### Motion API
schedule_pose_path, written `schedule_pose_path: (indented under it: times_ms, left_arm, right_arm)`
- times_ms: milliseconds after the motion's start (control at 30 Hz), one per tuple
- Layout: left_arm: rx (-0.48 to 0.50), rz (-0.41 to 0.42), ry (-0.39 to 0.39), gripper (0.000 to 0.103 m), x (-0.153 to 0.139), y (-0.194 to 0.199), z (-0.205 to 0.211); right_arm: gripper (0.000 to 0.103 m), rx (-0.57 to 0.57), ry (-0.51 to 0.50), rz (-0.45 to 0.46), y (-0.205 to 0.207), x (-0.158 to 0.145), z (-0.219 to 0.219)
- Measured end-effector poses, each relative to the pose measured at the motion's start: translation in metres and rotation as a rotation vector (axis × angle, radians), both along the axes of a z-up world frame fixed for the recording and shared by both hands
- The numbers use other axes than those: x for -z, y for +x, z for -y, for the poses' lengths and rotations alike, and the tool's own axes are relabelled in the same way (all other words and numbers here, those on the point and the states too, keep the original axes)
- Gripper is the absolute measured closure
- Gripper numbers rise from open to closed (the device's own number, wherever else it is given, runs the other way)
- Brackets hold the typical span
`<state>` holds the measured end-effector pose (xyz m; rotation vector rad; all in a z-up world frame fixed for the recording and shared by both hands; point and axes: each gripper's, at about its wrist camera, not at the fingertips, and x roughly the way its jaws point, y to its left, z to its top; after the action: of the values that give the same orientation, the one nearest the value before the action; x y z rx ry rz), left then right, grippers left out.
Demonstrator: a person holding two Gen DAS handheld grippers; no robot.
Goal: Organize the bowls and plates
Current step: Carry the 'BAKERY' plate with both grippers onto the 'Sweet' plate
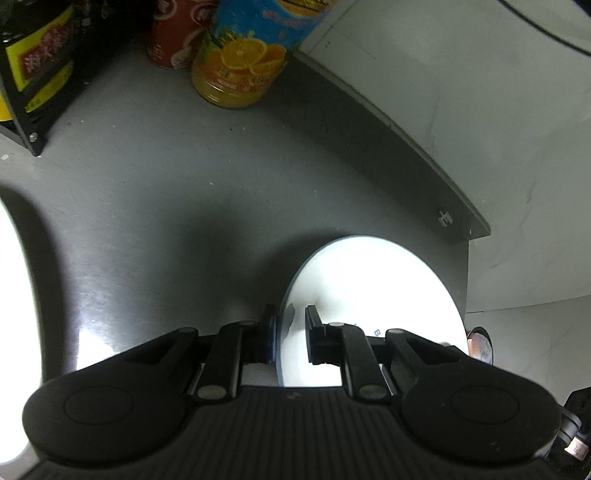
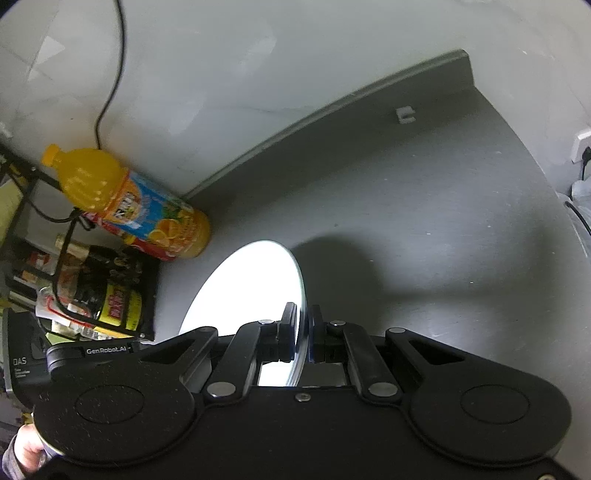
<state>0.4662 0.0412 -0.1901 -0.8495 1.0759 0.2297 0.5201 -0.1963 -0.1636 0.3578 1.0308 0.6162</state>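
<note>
Both tools angled steeply down over the grey counter (image 2: 424, 229), each clenched on the rim of its own white plate (image 1: 373, 295), (image 2: 255, 291) held on edge above the surface. Left gripper (image 1: 290, 332) gripping the plate's near-left rim, right gripper (image 2: 303, 332) pinching the thin near-right edge. Pale wall (image 2: 221, 74) running behind the counter, black cable (image 2: 110, 74) hanging down it. Orange juice bottle (image 2: 136, 206) standing far left by a black rack (image 2: 92, 295) of jars; red can (image 1: 177, 33) beside the bottle
</note>
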Motion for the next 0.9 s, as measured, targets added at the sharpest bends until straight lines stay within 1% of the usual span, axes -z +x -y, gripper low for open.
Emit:
schedule_pose_path:
  times_ms: [167, 533, 767, 900]
  left_arm:
    - [-0.01, 0.021, -0.007, 0.09, -0.007, -0.018, -0.012]
    - [-0.021, 0.05, -0.025, 0.09, -0.015, -0.058, -0.048]
    - [0.004, 0.066, -0.031, 0.09, -0.017, -0.077, -0.079]
    - [0.013, 0.073, -0.037, 0.09, -0.022, -0.091, -0.098]
  right_arm:
    - [0.096, -0.003, 0.006, 0.007, -0.012, -0.006, -0.009]
    - [0.096, 0.007, 0.014, 0.016, -0.049, -0.014, -0.045]
    - [0.096, 0.037, 0.02, 0.009, -0.078, -0.016, -0.068]
    - [0.096, 0.033, 0.019, 0.014, -0.095, -0.018, -0.084]
